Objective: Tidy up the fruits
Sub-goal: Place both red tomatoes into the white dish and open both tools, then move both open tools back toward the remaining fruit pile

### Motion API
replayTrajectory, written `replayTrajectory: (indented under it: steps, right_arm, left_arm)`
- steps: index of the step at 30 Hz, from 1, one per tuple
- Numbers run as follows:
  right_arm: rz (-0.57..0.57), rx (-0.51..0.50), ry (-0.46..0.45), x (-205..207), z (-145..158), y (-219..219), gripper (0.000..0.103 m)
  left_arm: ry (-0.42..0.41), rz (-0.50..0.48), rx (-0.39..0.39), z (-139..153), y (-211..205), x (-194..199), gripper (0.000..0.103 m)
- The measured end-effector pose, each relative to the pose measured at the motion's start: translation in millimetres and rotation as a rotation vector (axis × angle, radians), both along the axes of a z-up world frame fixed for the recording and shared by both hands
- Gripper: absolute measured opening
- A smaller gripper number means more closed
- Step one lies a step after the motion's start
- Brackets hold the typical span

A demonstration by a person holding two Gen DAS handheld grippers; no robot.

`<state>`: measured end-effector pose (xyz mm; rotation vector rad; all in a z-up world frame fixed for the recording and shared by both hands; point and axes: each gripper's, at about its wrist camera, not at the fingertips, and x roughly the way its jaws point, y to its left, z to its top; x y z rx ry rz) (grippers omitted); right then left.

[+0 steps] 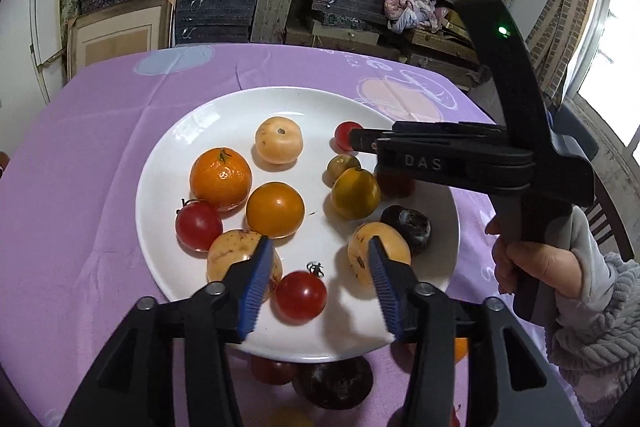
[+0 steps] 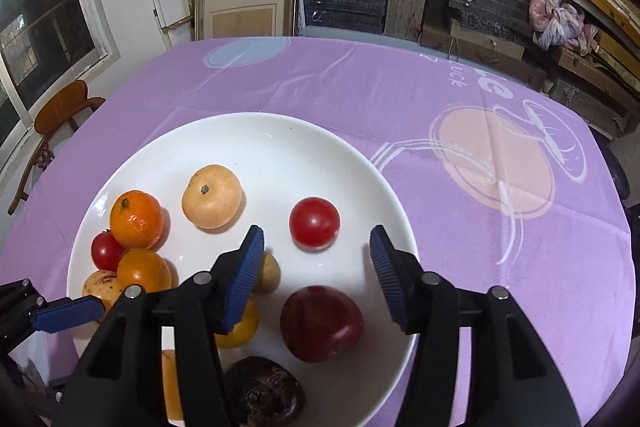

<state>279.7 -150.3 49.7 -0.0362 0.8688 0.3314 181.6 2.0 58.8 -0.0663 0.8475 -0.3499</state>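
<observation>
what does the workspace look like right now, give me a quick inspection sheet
surface: table under a purple printed tablecloth.
job's things: white plate carrying mixed fruit, including a mandarin, a pale round fruit, a cherry tomato, a dark red plum and a near-black fruit.
clutter: more fruit on the cloth at the plate's near rim, partly hidden.
grippers: left hand-held gripper open over a red tomato; right hand-held gripper open above the plum.
cables: nothing seen.
surroundings: shelves of stacked boxes, wooden chair, windows.
</observation>
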Motion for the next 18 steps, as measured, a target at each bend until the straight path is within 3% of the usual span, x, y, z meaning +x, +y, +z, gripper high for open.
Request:
replayTrajectory:
  steps: [1,2,4,5,8,12,15,18]
  right_arm:
    - [0.005,0.020,-0.015,-11.4,7.7,-5.0,0.059]
    - [0.010,0.031,-0.037,-25.7,16.4,-10.7,0.065]
    - [0.020,0.039,-0.095,-64.7,33.8,-22.6,0.091]
    - [0.022,0.044,-0.123,-85.3,39.7,-27.7,0.096]
    - [0.012,0.061,-0.150,-145.3,43.2,-42.7,0.099]
    - [-0.026,0.145,-0.122,-205.9,19.3,-62.4,0.099]
    - [-0.075,0.186,-0.126,-235.2,-7.8,-71.7,0.099]
    - [-0.108,0.170,-0.110,-241.3,-25.6,-76.7,0.099]
  left_arm:
    - [-0.022,0.022,-0.001,5.4,4.1,-6.1,0.079]
    - [-0.049,0.045,0.004,11.6,8.5,-15.0,0.086]
    - [-0.091,0.075,0.021,24.5,18.7,-35.3,0.092]
    - [-0.103,0.087,0.024,28.9,24.1,-45.1,0.096]
    - [-0.111,0.135,0.023,32.2,40.9,-77.7,0.100]
    - [-0.033,0.178,0.015,13.0,52.8,-104.5,0.100]
    - [0.014,0.183,-0.020,-2.8,56.8,-118.1,0.100]
    - [0.006,0.186,-0.039,-11.3,53.9,-131.1,0.100]
